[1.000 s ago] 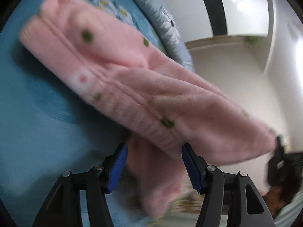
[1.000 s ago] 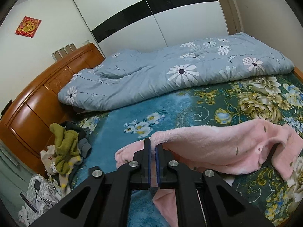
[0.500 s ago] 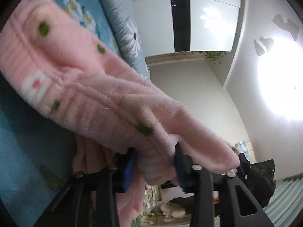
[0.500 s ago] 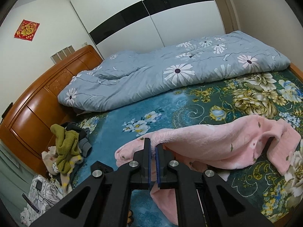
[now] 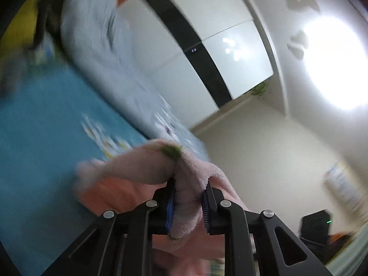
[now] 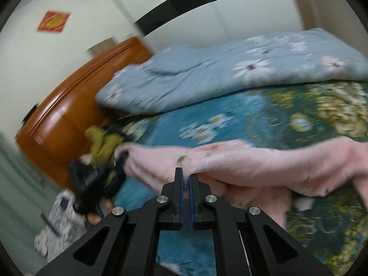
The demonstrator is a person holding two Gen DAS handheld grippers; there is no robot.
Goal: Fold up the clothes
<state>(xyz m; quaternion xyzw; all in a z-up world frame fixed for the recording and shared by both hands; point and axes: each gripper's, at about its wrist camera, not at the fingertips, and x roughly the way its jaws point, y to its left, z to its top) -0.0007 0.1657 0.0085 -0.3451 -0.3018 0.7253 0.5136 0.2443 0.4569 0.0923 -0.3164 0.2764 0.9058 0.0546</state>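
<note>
A pink fleece garment point(image 6: 253, 161) with small green spots hangs stretched above the teal flowered bed sheet point(image 6: 253, 119). My right gripper point(image 6: 185, 174) is shut on its upper edge near the middle. My left gripper point(image 5: 189, 188) has a thick fold of the same pink garment point(image 5: 142, 170) between its blue pads; its jaws are closing and press on the cloth. In the right wrist view the left gripper point(image 6: 120, 159) shows as a blurred black shape holding the garment's left end, with a hand below it. The garment's lower part droops out of sight.
A rolled light-blue daisy quilt point(image 6: 230, 73) lies along the bed's far side. The orange wooden headboard point(image 6: 69, 96) stands at the left, with a heap of olive and dark clothes point(image 6: 103, 142) before it. A white wardrobe with a black band point(image 5: 207, 46) is behind.
My left gripper's jaws have closed on the pink cloth and it has risen and rolled, lifting that end. It now appears at the left of the right wrist view. The right gripper stays shut.
</note>
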